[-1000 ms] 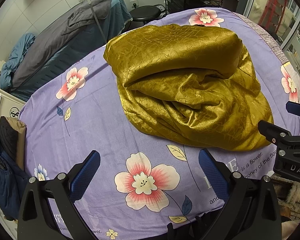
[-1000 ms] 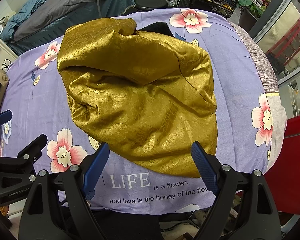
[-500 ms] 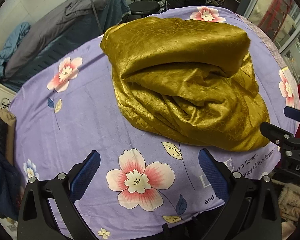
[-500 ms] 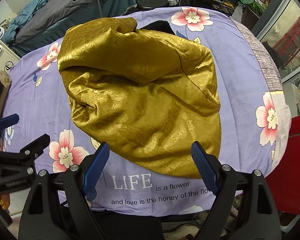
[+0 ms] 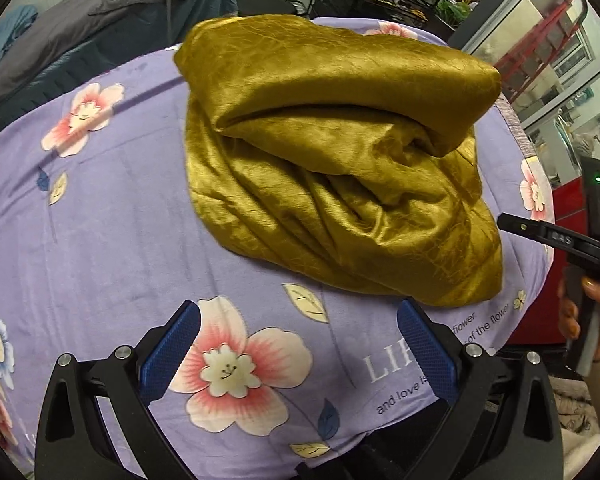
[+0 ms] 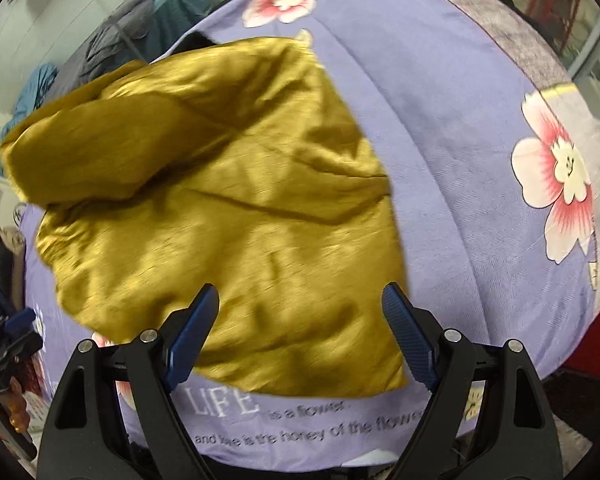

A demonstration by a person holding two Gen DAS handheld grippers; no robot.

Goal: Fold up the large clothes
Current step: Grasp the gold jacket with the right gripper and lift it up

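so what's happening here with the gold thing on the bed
A person holds a two-finger tool in each hand over a crumpled gold garment lying on a purple flowered bedspread. Both tools are open and hold nothing. The left tool hovers over bare bedspread just short of the cloth, while the right tool hangs over the garment's near edge. No neat fold shows yet; the garment is bunched in loose layers.

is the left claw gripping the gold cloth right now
No, the left claw is open over the purple sheet, short of the gold cloth.
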